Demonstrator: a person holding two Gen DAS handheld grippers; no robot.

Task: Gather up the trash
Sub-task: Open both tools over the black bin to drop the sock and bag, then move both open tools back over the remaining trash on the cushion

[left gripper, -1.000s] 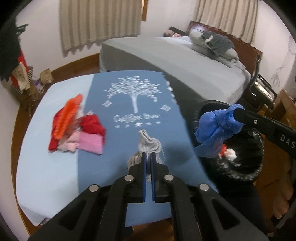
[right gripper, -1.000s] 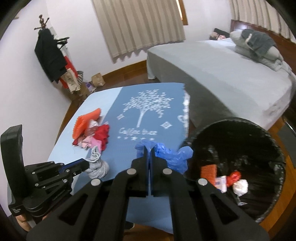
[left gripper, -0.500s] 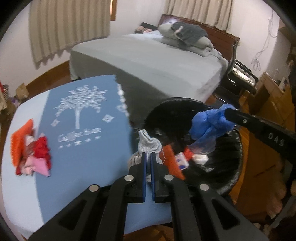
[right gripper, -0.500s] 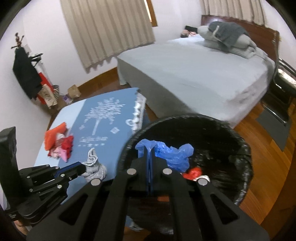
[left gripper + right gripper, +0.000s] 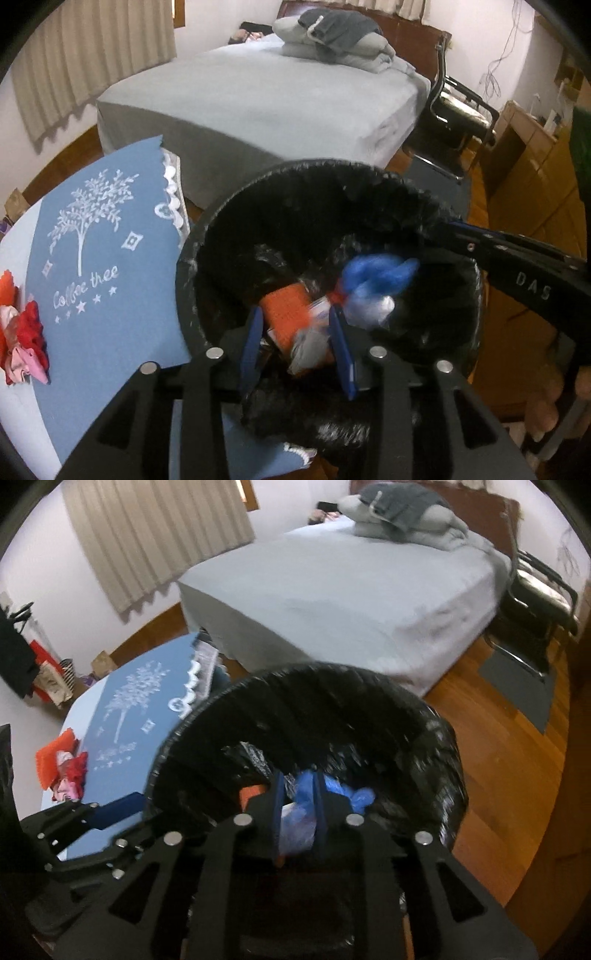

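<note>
A black-lined trash bin (image 5: 192,266) stands beside the table; it also shows in the right wrist view (image 5: 436,738). My left gripper (image 5: 297,343) is open over the bin, and a grey sock (image 5: 310,347) lies loose between its fingers, blurred. My right gripper (image 5: 299,812) is open over the bin with the blue plastic bag (image 5: 351,794) loose just beyond its tips; the bag also shows in the left wrist view (image 5: 376,269). An orange item (image 5: 284,310) and white scraps lie in the bin. A pile of red, orange and pink cloths (image 5: 22,343) lies on the table.
The table carries a blue "Coffee tree" cloth (image 5: 96,266) left of the bin. A grey bed (image 5: 258,99) with folded clothes lies beyond. A black chair (image 5: 458,110) and wooden furniture stand at the right. Wooden floor (image 5: 517,768) surrounds the bin.
Both grippers moved from the table over the bin and opened. The grey sock and the blue bag have left the jaws and are dropping into the bin.
</note>
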